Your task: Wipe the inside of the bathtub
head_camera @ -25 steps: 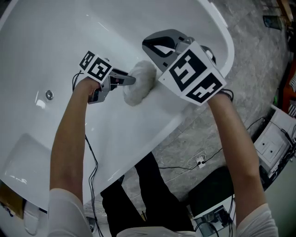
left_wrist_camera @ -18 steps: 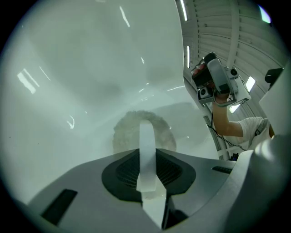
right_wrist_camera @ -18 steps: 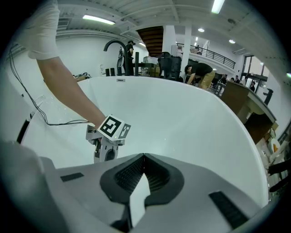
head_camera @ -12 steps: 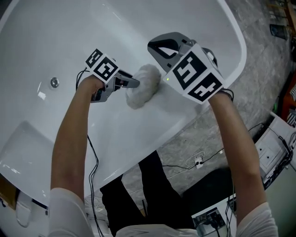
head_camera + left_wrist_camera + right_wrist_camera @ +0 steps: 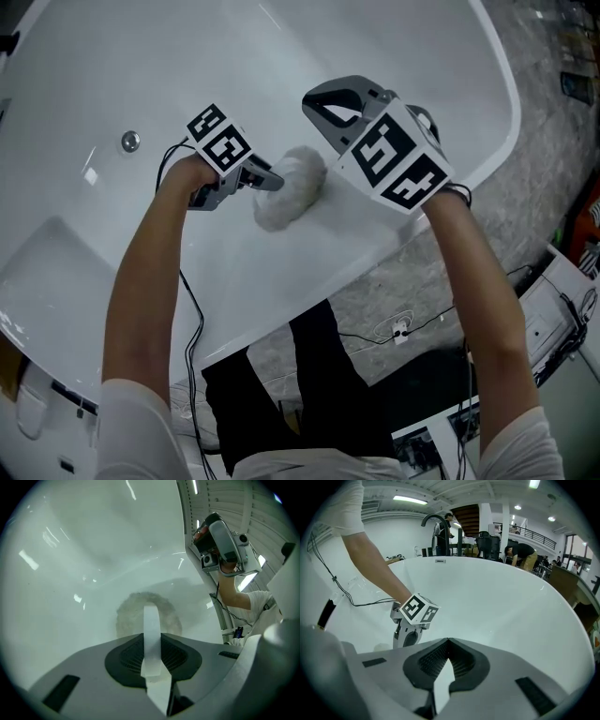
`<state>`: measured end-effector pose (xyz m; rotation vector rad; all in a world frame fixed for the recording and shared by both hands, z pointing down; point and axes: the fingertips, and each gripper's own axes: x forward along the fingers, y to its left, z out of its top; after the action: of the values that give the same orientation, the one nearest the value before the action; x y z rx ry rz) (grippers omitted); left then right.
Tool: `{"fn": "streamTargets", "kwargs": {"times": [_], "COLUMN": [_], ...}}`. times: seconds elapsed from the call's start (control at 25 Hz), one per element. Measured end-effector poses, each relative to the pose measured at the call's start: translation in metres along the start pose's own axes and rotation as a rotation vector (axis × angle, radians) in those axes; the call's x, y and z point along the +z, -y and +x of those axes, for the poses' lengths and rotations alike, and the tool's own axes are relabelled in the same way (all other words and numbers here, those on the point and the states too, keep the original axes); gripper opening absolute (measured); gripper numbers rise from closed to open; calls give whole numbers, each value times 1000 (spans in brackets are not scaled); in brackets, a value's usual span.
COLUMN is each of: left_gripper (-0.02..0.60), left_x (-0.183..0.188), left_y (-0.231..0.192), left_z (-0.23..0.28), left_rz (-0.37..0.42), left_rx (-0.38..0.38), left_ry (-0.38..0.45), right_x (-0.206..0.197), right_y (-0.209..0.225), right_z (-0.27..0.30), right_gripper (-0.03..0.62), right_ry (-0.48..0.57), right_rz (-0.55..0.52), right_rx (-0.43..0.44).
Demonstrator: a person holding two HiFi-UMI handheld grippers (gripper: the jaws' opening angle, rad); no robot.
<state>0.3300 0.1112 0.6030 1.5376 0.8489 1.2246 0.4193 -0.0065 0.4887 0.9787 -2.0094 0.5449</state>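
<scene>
The white bathtub [image 5: 441,56] fills the head view. My left gripper [image 5: 266,177] is shut on the strap of a white fluffy wiping pad [image 5: 291,186], which presses against the tub's near inner wall. In the left gripper view the pad [image 5: 125,617] lies flat on the white wall beyond the jaws [image 5: 151,641], and its strap runs between them. My right gripper [image 5: 319,101] hovers just right of the pad, above the tub's inside. Its jaws [image 5: 448,641] are shut with nothing in them and point at the left gripper [image 5: 408,637].
The round metal drain [image 5: 130,142] sits on the tub floor at the left. A dark curved faucet [image 5: 436,520] stands at the tub's far end. Marbled floor [image 5: 403,281] with cables and a plug [image 5: 403,328] lies below the near rim. People stand in the background.
The left gripper has slid the pad a little along the near wall, away from the drain. The right gripper has stayed beside it. The head view has shifted.
</scene>
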Motion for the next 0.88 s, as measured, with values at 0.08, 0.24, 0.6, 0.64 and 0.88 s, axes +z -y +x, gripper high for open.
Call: {"fn": "streamTargets", "kwargs": {"times": [0.08, 0.24, 0.6, 0.64, 0.88], "left_gripper": [86, 86, 86, 86, 86], "left_x": [-1, -48, -152, -150, -152], "left_y": [5, 9, 22, 22, 18], "left_z": [-2, -30, -94, -94, -92], "left_rz": [-9, -27, -78, -82, -96], "left_rx": [1, 7, 7, 7, 10], "left_ry": [-12, -19, 23, 22, 20], "right_x": [4, 44, 138, 136, 121], "right_y": [3, -28, -102, -100, -105], "right_z": [-2, 18, 63, 63, 72], "right_gripper": [20, 20, 20, 20, 20], "right_ry": [5, 9, 14, 13, -10], "right_rz": [-1, -29, -81, -83, -107], "right_rx": [12, 44, 117, 125, 163]}}
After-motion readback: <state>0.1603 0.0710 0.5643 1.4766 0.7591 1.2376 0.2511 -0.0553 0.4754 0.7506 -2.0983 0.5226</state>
